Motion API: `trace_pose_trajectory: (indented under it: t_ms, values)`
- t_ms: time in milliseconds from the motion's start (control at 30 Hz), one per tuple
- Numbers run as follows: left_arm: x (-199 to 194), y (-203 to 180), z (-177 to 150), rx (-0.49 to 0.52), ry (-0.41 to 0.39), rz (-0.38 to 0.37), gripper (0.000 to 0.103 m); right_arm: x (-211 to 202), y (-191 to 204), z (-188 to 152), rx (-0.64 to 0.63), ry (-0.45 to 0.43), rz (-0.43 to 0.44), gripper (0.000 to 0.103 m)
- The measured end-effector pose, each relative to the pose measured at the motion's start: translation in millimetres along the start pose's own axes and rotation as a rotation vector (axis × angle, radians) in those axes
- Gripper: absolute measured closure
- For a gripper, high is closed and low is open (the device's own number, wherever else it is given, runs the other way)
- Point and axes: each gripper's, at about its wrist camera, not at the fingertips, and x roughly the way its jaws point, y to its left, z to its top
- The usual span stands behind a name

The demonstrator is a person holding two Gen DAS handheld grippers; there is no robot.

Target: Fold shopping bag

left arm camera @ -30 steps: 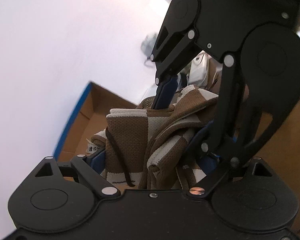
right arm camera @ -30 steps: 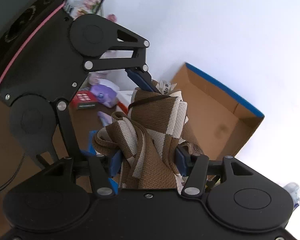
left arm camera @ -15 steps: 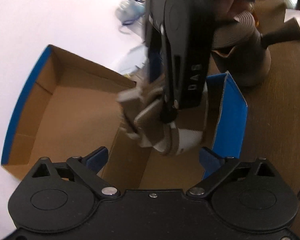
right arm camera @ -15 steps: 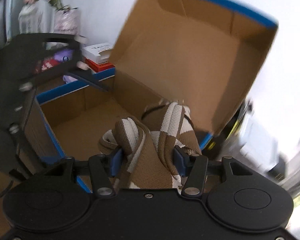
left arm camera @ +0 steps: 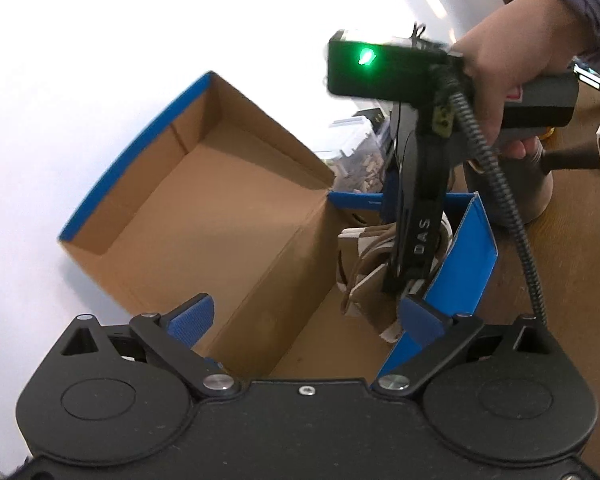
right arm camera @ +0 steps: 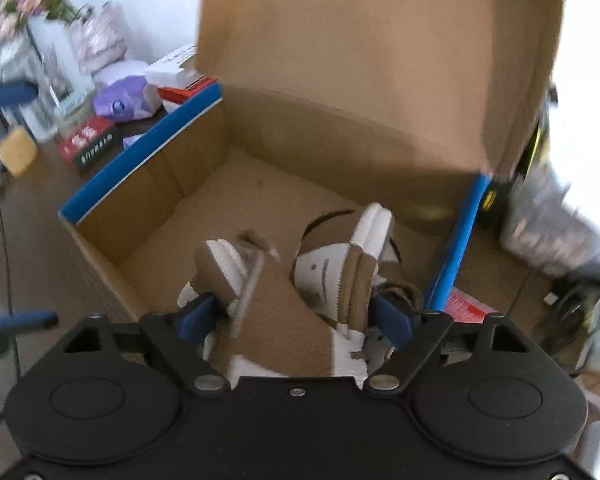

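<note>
My right claw (right arm camera: 296,320) is opening around the folded brown-and-white checked fabric shopping bag (right arm camera: 300,300), inside the blue-edged cardboard box (right arm camera: 148,148) near its right wall. My left claw (left arm camera: 304,316) is opening, nothing between its jaws.

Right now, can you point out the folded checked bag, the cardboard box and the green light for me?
folded checked bag (right arm camera: 284,312): right wrist view, on its brown panel.
cardboard box (right arm camera: 260,196): right wrist view, on its bare floor.
green light (left arm camera: 366,57): left wrist view, on the glowing spot of the black housing.
</note>
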Motion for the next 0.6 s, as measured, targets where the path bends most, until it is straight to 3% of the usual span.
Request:
trace_pose_trajectory:
  t_ms: [200, 267, 333, 400, 600]
  values:
    - [-35.3, -5.6, 11.3, -0.174, 0.044, 0.089, 0.000, -66.3, 31.4, 7.5, -0.099, -0.112, -0.096, 0.016]
    - [-47.0, -11.2, 10.1, -0.303, 0.053, 0.104, 0.000, -83.2, 38.3, 2.8, -0.107, -0.139, -0.113, 0.016]
    - [-64.1, -21.4, 2.3, -0.462, 0.042, 0.065, 0.000, -102.6, 47.5, -13.0, -0.114, -0.164, -0.106, 0.016]
    - [-82.0, -31.6, -4.9, -0.554, 0.031, 0.047, 0.000, -112.7, 53.8, -29.4, -0.145, -0.170, -0.092, 0.016]
    - [-133.3, -94.4, -17.0, -0.763, 0.112, 0.218, 0.000, -148.9, 79.3, -115.9, -0.162, -0.258, -0.019, 0.016]
